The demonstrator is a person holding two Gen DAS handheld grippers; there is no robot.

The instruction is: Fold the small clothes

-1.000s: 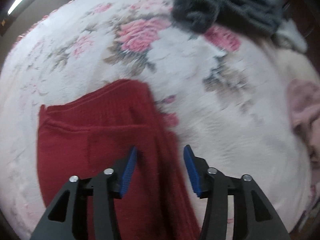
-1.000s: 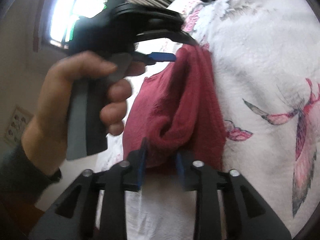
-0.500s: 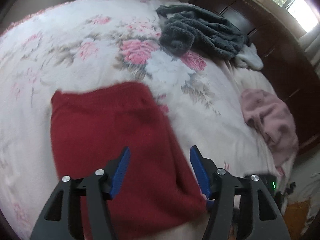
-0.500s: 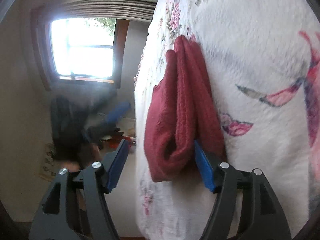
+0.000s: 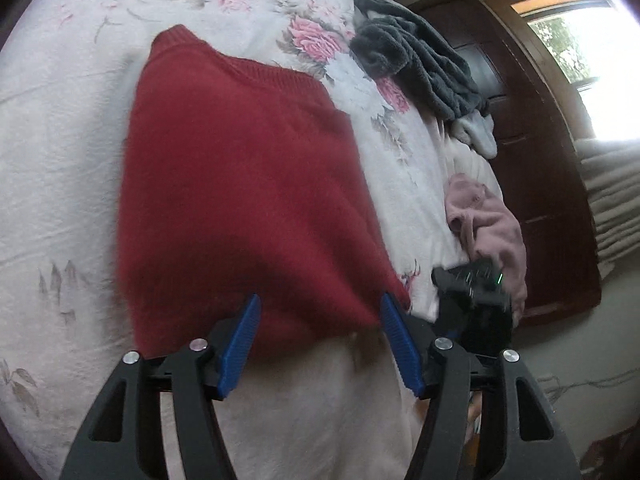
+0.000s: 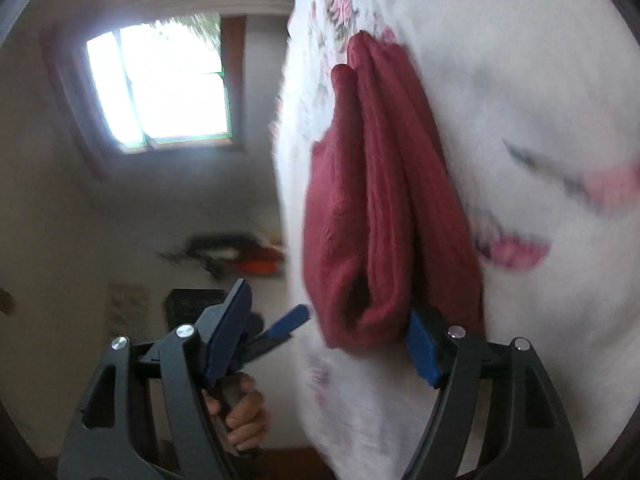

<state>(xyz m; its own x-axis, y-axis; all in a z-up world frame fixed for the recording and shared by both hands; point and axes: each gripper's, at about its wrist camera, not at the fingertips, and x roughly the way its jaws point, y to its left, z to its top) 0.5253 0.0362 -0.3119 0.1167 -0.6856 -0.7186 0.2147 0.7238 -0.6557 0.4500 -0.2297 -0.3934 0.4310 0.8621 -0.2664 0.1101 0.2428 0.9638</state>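
Note:
A dark red knitted garment (image 5: 244, 184) lies folded flat on the floral bed cover (image 5: 56, 168). My left gripper (image 5: 320, 340) stands open just off the garment's near edge, holding nothing. In the right wrist view the same red garment (image 6: 384, 200) shows edge-on as stacked layers. My right gripper (image 6: 324, 328) is open at the fold's near end, one blue pad beside the cloth, nothing pinched. The left gripper (image 6: 280, 328) and the hand holding it show at lower left there. The right gripper's body (image 5: 476, 300) is visible beside the bed edge.
A grey fleecy garment (image 5: 416, 56) and a white piece (image 5: 476, 136) lie at the bed's far side. A pink garment (image 5: 488, 220) sits at the right edge. A dark wooden cabinet (image 5: 532, 128) stands behind, with windows (image 6: 160, 84) in the walls.
My right gripper let go of the red fold and opened wide. Both grippers pulled back from the garment toward the bed's near edge; the garment now lies folded and flat.

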